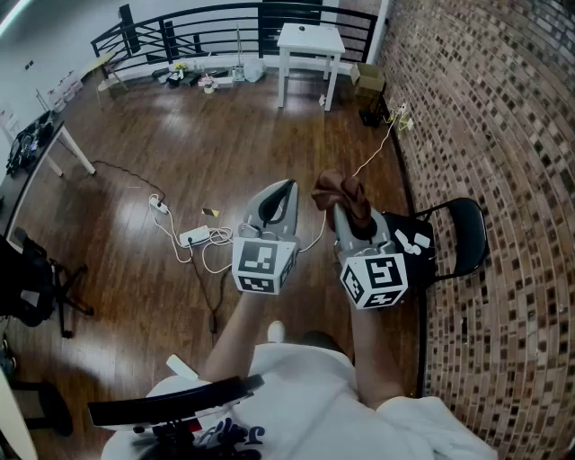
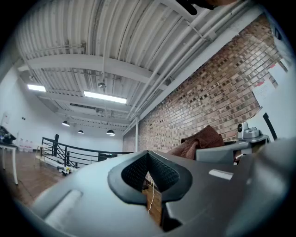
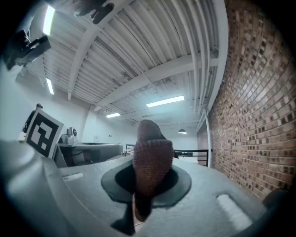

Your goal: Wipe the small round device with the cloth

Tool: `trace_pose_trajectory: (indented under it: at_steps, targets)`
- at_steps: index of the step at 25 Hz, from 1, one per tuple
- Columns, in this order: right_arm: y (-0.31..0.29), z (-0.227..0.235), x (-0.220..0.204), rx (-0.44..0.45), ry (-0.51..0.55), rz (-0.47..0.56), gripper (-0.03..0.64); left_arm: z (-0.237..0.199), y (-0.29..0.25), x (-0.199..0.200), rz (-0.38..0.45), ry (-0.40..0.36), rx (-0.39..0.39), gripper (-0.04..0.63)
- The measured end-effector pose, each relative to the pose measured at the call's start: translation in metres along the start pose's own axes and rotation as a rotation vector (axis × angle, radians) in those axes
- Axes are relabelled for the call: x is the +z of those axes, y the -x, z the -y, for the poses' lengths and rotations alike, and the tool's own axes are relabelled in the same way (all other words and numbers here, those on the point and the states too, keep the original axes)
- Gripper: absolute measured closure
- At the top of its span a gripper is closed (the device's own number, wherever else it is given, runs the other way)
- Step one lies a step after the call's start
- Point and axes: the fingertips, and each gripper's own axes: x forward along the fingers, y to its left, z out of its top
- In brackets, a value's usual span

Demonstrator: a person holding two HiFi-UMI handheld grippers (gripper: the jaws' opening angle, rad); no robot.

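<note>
Both grippers are held up in front of the person, side by side, well above the wooden floor. My right gripper [image 1: 347, 214] is shut on a brown knitted cloth [image 1: 342, 191], which bunches up out of its jaws; the right gripper view shows the cloth [image 3: 151, 163] pinched between the jaws. My left gripper [image 1: 284, 190] is shut with nothing in it, its jaws meeting at a point [image 2: 148, 163]. From the left gripper view the cloth [image 2: 199, 141] shows to the right. Small white objects [image 1: 406, 241] lie on a black chair seat; I cannot tell whether one is the round device.
The black folding chair [image 1: 460, 235] stands against the brick wall [image 1: 503, 135] at the right. A power strip with cables [image 1: 193, 237] lies on the floor to the left. A white table [image 1: 310, 40] and a black railing [image 1: 207, 22] are far off.
</note>
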Motion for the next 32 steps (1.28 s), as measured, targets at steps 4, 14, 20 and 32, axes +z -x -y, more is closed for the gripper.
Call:
trace_pose_trajectory:
  at_steps: [4,14,20,32]
  targets:
    - [-0.025,-0.004,-0.008,0.007,-0.006,-0.021,0.588,-0.022,-0.009,-0.012,-0.022,0.044,-0.001,0.580]
    - [-0.075,0.023,-0.037,0.031,-0.045,-0.059,0.588,-0.050,-0.050,-0.041,-0.049,0.138,0.017,0.580]
    - [-0.110,0.081,-0.043,0.033,-0.082,-0.053,0.588,-0.050,-0.121,-0.049,-0.072,0.109,0.026,0.580]
    - [-0.176,0.257,-0.049,-0.007,-0.107,-0.017,0.588,-0.003,-0.300,-0.061,-0.069,0.060,0.013,0.580]
